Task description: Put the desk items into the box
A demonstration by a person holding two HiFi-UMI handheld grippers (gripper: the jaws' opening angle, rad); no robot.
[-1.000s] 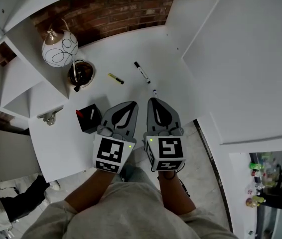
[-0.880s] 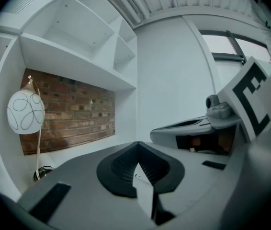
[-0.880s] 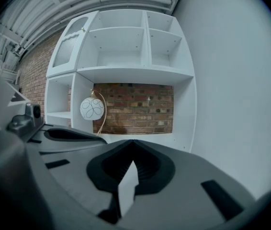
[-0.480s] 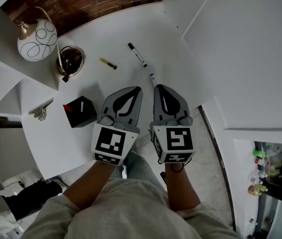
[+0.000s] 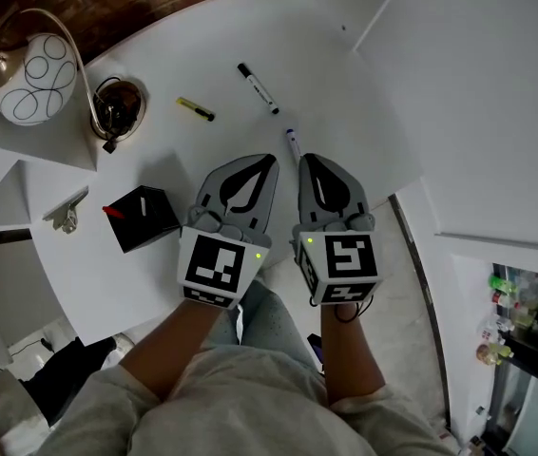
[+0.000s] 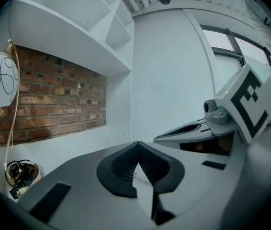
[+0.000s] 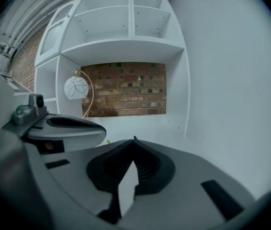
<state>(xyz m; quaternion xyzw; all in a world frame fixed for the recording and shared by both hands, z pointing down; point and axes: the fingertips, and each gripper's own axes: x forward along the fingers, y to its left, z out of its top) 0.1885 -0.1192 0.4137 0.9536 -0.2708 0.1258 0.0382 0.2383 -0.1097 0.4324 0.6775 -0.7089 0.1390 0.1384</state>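
A small black box (image 5: 143,218) stands open on the white desk (image 5: 345,112) at the left. Three desk items lie further back: a yellow highlighter (image 5: 196,109), a black marker (image 5: 259,88) and a blue-capped pen (image 5: 293,145). My left gripper (image 5: 271,160) and right gripper (image 5: 308,158) hang side by side over the desk's near edge, both shut and holding nothing. The pen lies just beyond the right gripper's tip. In the left gripper view the shut left gripper (image 6: 138,143) points at the back wall. The right gripper view shows the right gripper (image 7: 134,139) shut.
A white globe lamp (image 5: 29,79) arches over its round base (image 5: 117,109), which has a coiled cable, at the back left. A small metal clip (image 5: 65,217) lies left of the box. White shelves and a brick wall (image 7: 126,96) stand behind the desk.
Both grippers have sunk lower and edged forward together over the desk. Their jaws stayed shut. The desk items have not moved.
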